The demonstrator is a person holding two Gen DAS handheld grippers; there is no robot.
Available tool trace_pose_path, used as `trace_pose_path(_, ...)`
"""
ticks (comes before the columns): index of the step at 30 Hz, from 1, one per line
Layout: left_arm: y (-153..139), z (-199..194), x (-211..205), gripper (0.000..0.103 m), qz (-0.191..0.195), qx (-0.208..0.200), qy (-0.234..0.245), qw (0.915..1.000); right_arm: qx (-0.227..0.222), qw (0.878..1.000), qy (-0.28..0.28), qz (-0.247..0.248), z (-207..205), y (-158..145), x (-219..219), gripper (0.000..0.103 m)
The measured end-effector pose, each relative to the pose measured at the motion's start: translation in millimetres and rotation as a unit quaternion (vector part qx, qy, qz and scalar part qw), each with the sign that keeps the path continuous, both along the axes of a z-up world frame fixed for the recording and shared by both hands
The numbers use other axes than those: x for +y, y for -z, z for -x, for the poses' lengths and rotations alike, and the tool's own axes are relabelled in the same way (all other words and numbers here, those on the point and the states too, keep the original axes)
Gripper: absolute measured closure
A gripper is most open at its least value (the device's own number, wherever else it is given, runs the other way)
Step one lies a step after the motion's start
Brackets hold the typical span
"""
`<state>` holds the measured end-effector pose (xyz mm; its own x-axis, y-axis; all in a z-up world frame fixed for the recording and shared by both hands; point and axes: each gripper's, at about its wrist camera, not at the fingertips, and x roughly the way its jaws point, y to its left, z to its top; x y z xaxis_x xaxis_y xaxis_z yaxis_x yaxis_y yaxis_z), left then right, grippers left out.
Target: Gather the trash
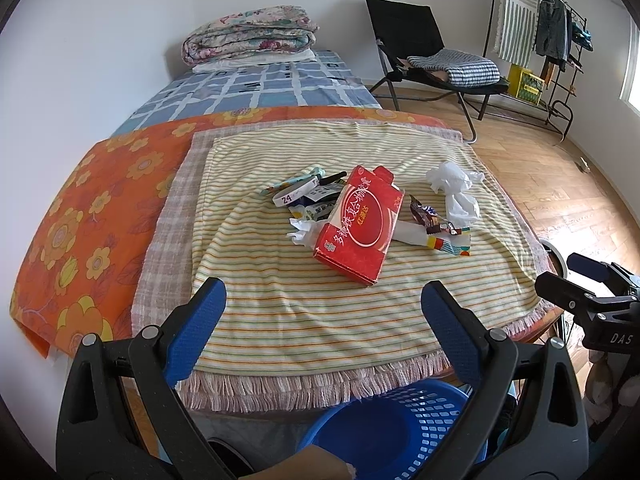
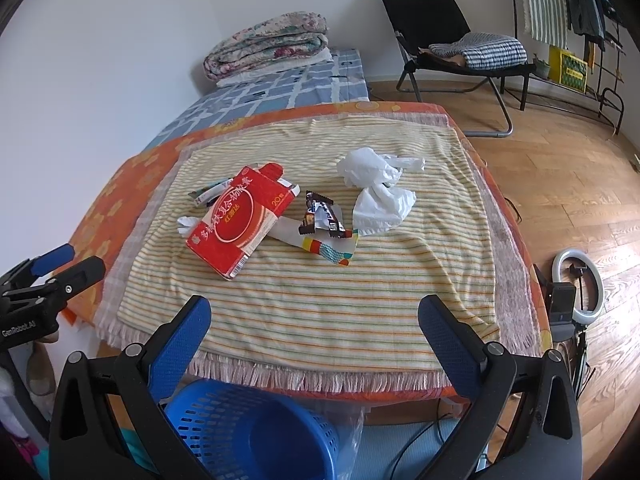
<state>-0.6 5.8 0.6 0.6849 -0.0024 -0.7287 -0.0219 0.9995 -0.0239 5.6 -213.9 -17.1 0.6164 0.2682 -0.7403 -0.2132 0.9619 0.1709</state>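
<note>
On the striped cloth (image 2: 320, 300), the trash lies in one loose cluster toward the far middle: a red box (image 2: 240, 220) resting tilted over a crumpled tissue (image 2: 186, 224) and some small packets (image 1: 308, 192), a dark wrapper (image 2: 322, 216) just right of it lying on a long colourful wrapper (image 2: 324, 248), and a white bag (image 2: 378, 192) bunched up furthest right. None of it is in the blue bin (image 2: 248, 432) yet, which sits below the counter's near edge, between your two tools.

Both claws hang short of the pile with nothing in them: the left claw (image 1: 320, 320) has its blue pads spread wide, and so does the right claw (image 2: 316, 332).

Start with what each side reaches easily. The right claw is better placed for the white bag; it looks soft and light, so pinch a thick bunched fold rather than a thin edge, or it may slip out as you lift. The left claw suits the red box: take it across a narrow side or by its open flap end, since the broad face looks too wide for the pads. Lift straight up so the tissue and packets under it aren't dragged across the cloth.

Keep the pads from biting the cloth itself; it wrinkles, and a snag would pull everything along. Carry each piece fully over the bin's rim before letting go, because light wrappers can drift and fall outside.
</note>
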Motion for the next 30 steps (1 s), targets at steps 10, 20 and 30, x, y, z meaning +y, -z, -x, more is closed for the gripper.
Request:
trace_pose_path(10,0.4,-0.2,-0.1,0.003,0.0,0.001,0.0,1.0,0.0,1.0,0.001,0.0,0.1,0.2,-0.3,0.001)
trace_pose_path(20,0.5,-0.3,0.4,0.003,0.0,0.001,0.0,1.0,0.001,1.0,0.002,0.0,0.3,1.5,-1.4,0.001)
trace_pose_path(30,0.7,-0.7,0.0,0.003,0.0,0.002,0.0,1.0,0.002,1.0,0.002,0.0,0.7,2.1,-1.9,0.001)
